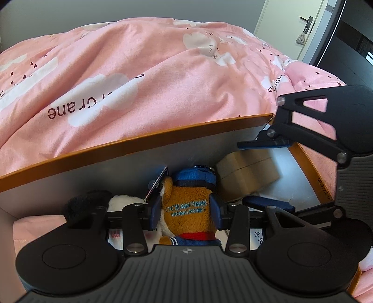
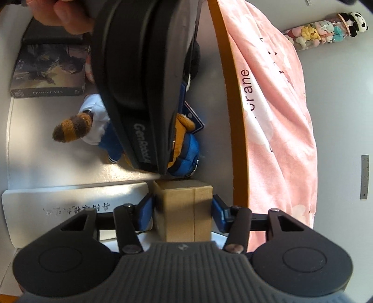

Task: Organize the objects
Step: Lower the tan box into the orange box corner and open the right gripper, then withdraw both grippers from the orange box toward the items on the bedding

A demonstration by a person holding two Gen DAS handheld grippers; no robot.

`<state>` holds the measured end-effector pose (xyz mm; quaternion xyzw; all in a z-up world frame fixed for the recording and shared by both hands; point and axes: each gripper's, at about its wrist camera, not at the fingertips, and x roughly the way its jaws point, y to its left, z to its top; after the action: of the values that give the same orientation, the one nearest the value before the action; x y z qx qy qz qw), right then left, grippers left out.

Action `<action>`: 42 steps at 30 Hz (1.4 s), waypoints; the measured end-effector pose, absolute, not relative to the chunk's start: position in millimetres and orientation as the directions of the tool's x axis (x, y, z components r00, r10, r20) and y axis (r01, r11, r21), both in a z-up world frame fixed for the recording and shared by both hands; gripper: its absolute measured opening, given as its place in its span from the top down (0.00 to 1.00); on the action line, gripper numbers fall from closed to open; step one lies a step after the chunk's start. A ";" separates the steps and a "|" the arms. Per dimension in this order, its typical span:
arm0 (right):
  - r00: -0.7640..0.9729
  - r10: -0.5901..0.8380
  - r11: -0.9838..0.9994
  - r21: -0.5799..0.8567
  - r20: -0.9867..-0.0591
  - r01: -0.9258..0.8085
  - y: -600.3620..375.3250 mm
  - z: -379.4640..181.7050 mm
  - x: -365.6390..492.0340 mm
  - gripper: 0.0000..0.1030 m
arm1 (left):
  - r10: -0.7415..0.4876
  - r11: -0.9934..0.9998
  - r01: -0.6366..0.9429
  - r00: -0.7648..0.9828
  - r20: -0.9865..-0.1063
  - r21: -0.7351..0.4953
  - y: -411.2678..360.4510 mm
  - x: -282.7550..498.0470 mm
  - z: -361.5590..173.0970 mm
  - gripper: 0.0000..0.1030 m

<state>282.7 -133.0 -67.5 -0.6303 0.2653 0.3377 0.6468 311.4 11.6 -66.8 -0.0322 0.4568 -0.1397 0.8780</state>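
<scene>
A brown plush toy [image 1: 186,207] in a blue cap, with "OCEAN PARK HONG KONG" stitched on it, sits between the blue pads of my left gripper [image 1: 185,213], which is shut on its body. In the right wrist view the same toy [image 2: 184,149] lies on the grey floor of a storage compartment, its striped tail [image 2: 70,130] sticking out left, partly hidden under the left gripper's housing [image 2: 144,70]. A small cardboard box [image 2: 184,209] stands on end beside the toy. My right gripper [image 2: 183,212] is shut on its two sides. The left wrist view shows that box [image 1: 247,174] too.
The compartment's orange wooden rim [image 1: 139,137] borders a bed with a pink duvet [image 1: 139,70]. Inside lie a photo-card box [image 2: 49,70], a flat white box with writing [image 2: 70,205] and a black-and-white plush [image 1: 98,202]. A hand [image 2: 58,14] holds the left gripper. A door [image 1: 291,23] is far right.
</scene>
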 end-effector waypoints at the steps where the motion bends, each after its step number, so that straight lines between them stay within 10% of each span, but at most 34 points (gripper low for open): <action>1: 0.636 0.106 -0.022 -0.642 -0.764 -0.767 -133.6 -65.0 280.8 0.48 | -0.277 0.958 0.214 0.541 -0.794 -0.189 11.8 311.8 -67.2 0.52; 6: 0.626 0.119 0.018 -0.628 -0.771 -0.778 -140.6 -52.8 276.8 0.48 | -0.277 0.959 0.211 0.542 -0.793 -0.191 12.0 312.7 -67.6 0.52; 14: 0.599 0.087 0.048 -0.597 -0.796 -0.801 -142.5 -58.8 278.9 0.84 | -0.261 0.963 0.196 0.542 -0.799 -0.182 9.4 314.9 -68.3 0.52; 36: 0.620 0.159 0.151 -0.601 -0.769 -0.785 -156.3 -19.5 250.5 0.83 | -0.194 0.979 0.172 0.615 -0.765 -0.110 6.4 271.7 -17.8 0.47; 42: 0.639 0.273 0.332 -0.553 -0.719 -0.764 -194.9 17.4 227.6 0.64 | -0.167 0.986 0.140 0.717 -0.677 -0.094 2.8 217.4 18.9 0.41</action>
<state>227.6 -194.9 17.4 -0.4704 0.2609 0.3355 0.7734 217.4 2.8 18.9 -0.0182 0.3672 -0.0828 0.9263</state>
